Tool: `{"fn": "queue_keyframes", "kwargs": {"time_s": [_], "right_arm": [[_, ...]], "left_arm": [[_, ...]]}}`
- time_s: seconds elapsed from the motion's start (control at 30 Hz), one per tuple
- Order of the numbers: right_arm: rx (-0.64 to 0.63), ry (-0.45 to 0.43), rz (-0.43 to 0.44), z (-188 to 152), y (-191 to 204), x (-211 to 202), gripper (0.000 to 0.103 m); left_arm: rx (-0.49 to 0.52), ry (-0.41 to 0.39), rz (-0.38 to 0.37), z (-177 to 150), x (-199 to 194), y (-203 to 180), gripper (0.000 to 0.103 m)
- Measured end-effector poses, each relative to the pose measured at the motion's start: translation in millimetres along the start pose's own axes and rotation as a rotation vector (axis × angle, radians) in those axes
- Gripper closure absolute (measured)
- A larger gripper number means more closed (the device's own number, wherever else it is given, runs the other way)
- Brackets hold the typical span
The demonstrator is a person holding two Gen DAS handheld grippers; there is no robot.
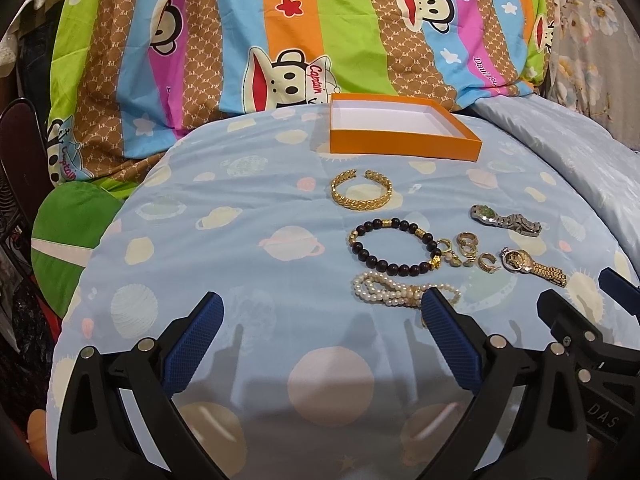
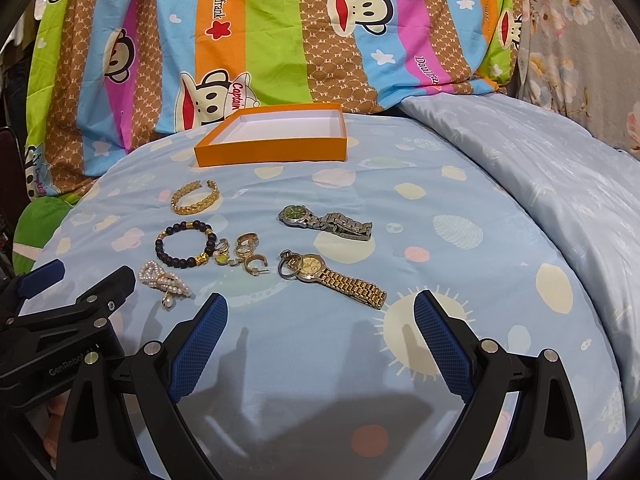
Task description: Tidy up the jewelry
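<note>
An empty orange box [image 1: 404, 146] [image 2: 272, 151] with a white inside stands at the back of the blue bed sheet. In front of it lie a gold cuff bracelet [image 1: 361, 190] [image 2: 195, 198], a dark bead bracelet [image 1: 394, 246] [image 2: 185, 249], a pearl bracelet [image 1: 392, 292] [image 2: 166, 282], small gold earrings [image 1: 476, 254] [image 2: 244, 254], a silver watch [image 1: 506, 220] [image 2: 326, 222] and a gold watch [image 1: 534, 266] [image 2: 338, 278]. My left gripper [image 1: 322, 312] is open and empty, just in front of the pearls. My right gripper [image 2: 320, 312] is open and empty, in front of the gold watch.
A striped cartoon-monkey blanket [image 1: 280, 32] [image 2: 280, 32] rises behind the box. A pale blue quilt [image 2: 540, 168] is bunched at the right. A green cushion [image 1: 68, 232] lies off the left edge of the sheet. Each gripper shows at the edge of the other's view.
</note>
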State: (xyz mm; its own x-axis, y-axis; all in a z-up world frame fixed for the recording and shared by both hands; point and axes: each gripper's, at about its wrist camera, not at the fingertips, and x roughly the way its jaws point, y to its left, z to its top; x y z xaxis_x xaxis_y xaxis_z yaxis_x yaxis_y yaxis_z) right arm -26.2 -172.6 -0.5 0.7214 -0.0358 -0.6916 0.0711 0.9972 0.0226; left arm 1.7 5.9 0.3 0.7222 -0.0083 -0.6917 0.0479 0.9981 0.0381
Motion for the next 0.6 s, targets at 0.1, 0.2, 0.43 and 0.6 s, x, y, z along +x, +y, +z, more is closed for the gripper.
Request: {"fn": "queue_keyframes", "kwargs": {"time_s": [0.1, 0.2, 0.43, 0.6], "right_arm": [[-0.004, 0.000, 0.003, 0.5, 0.0, -0.1, 0.011], [-0.010, 0.000, -0.004, 1.3, -1.6, -0.1, 0.011], [-0.007, 0.012, -0.008, 5.6, -8.4, 4.9, 0.011], [-0.012, 0.012, -0.016, 7.4, -9.8, 7.3, 0.011]], "left_arm": [[-0.006, 0.013, -0.002, 0.7, 2.5, 3.8, 0.006], [-0.017, 0.039, -0.031, 2.5, 5.6, 9.3, 0.006], [-0.062, 0.072, -0.091, 9.7, 10.8, 24.1, 0.006], [-0.014, 0.064, -0.103, 31.6, 16.9, 18.3, 0.006]]}}
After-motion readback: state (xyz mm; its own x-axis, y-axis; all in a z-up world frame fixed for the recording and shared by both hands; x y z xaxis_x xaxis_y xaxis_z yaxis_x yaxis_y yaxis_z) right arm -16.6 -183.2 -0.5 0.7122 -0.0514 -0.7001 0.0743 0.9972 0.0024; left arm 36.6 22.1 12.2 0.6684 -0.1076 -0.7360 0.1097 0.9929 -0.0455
